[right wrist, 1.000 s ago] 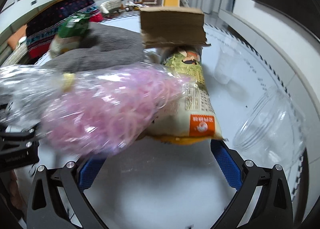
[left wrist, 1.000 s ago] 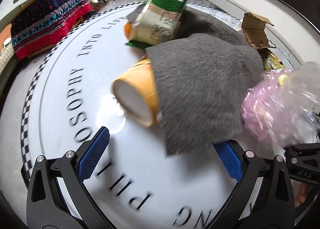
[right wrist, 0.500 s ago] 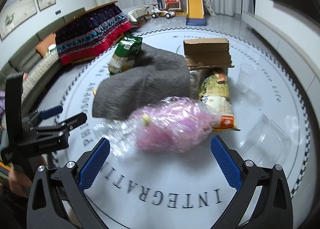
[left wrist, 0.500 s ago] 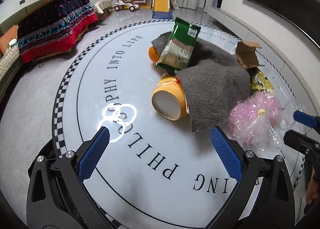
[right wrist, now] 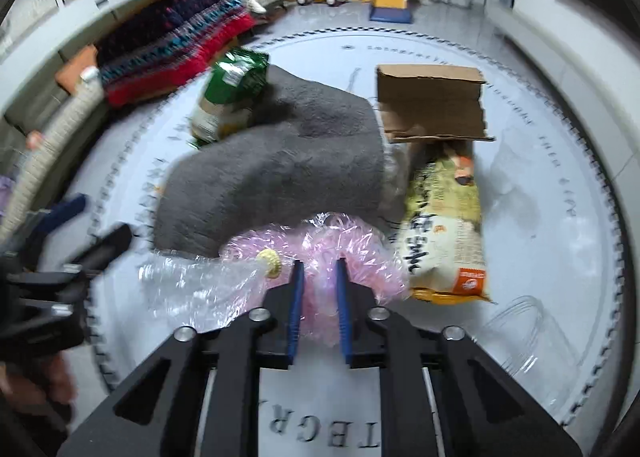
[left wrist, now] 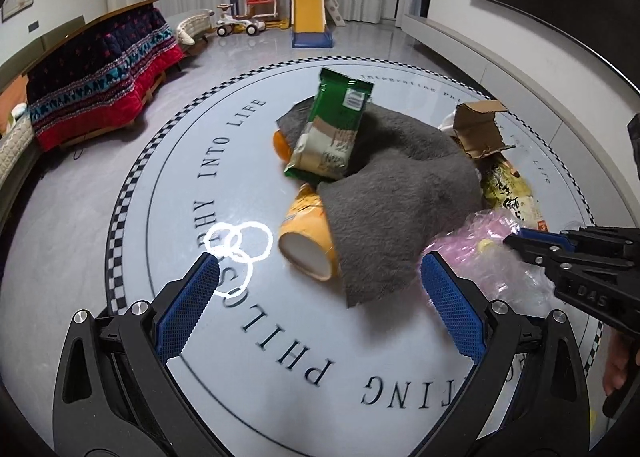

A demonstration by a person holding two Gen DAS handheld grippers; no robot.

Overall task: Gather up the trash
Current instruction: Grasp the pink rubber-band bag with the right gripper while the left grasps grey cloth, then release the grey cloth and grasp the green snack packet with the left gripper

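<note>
A trash pile lies on the round white floor mat (left wrist: 180,185). It holds a grey cloth (left wrist: 400,193), a green snack bag (left wrist: 332,129), a yellow cup (left wrist: 308,245) on its side, a torn cardboard piece (right wrist: 432,101), a yellow snack bag (right wrist: 444,225) and a pink crinkled plastic bag (right wrist: 360,245) with a clear tail (right wrist: 192,289). My right gripper (right wrist: 318,269) is shut on the pink plastic bag. It shows at the right of the left wrist view (left wrist: 520,237). My left gripper (left wrist: 320,289) is open and empty, in front of the yellow cup.
Clear plastic cups (right wrist: 532,333) lie at the mat's right side. A low table with a red patterned quilt (left wrist: 100,69) stands at the left. Toys and a small slide (left wrist: 308,17) stand at the back. A wall runs along the right.
My right gripper has closed its jaws onto the pink plastic bag. Both grippers pulled back from the pile, then moved in closer again.
</note>
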